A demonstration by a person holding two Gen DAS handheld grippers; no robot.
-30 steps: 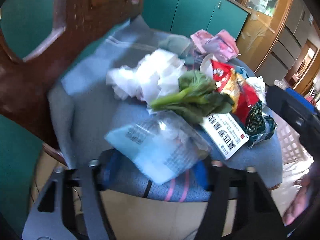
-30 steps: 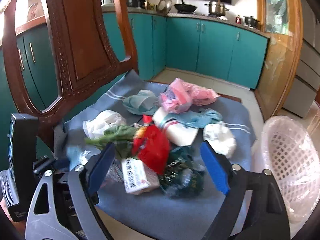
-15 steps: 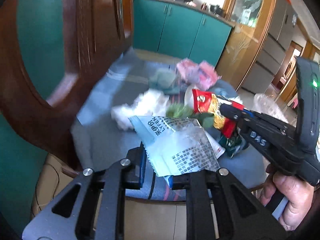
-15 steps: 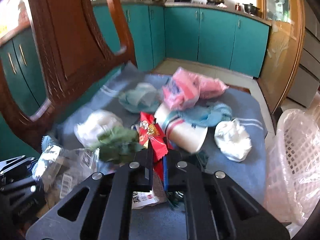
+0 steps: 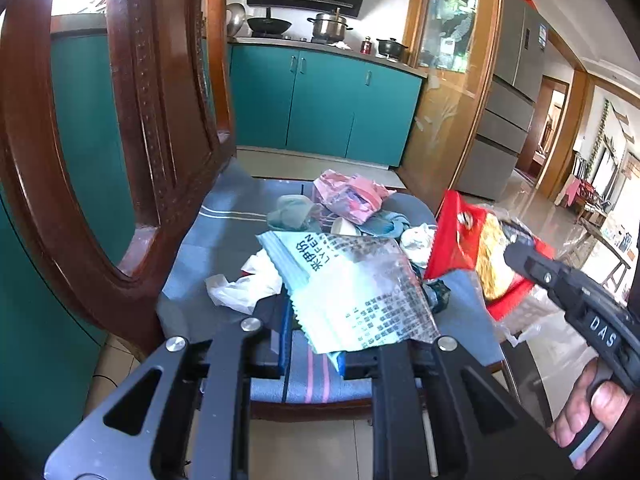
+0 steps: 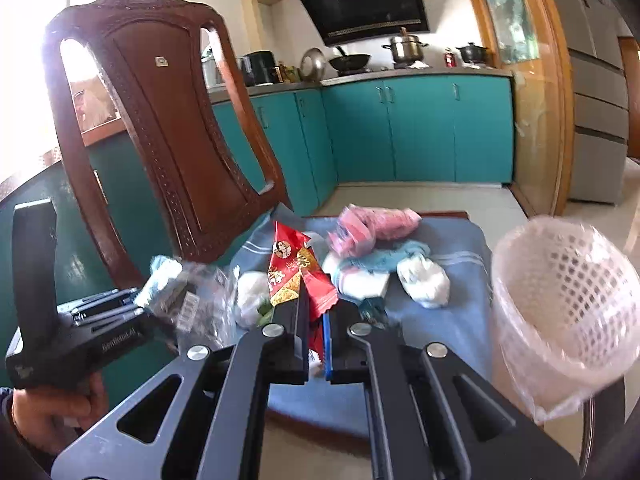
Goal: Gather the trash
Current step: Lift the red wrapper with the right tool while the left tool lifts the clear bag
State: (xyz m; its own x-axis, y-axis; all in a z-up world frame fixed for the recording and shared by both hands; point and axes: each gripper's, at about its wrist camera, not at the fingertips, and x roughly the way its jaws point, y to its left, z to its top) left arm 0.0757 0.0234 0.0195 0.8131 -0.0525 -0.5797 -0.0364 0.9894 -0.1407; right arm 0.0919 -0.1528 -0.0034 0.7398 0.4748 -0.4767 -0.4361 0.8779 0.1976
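Looking along the left gripper (image 5: 312, 344), its jaws pinch a pale blue-and-clear wrapper (image 5: 352, 288) above a wooden chair (image 5: 160, 128) whose blue cloth (image 5: 224, 232) carries pink bags, tissue and rags; teal cabinets (image 5: 320, 108) line the kitchen behind. From the right view, the right gripper (image 6: 318, 344) clamps a red snack packet (image 6: 296, 272), with a lined white basket (image 6: 560, 312) just beside the seat.
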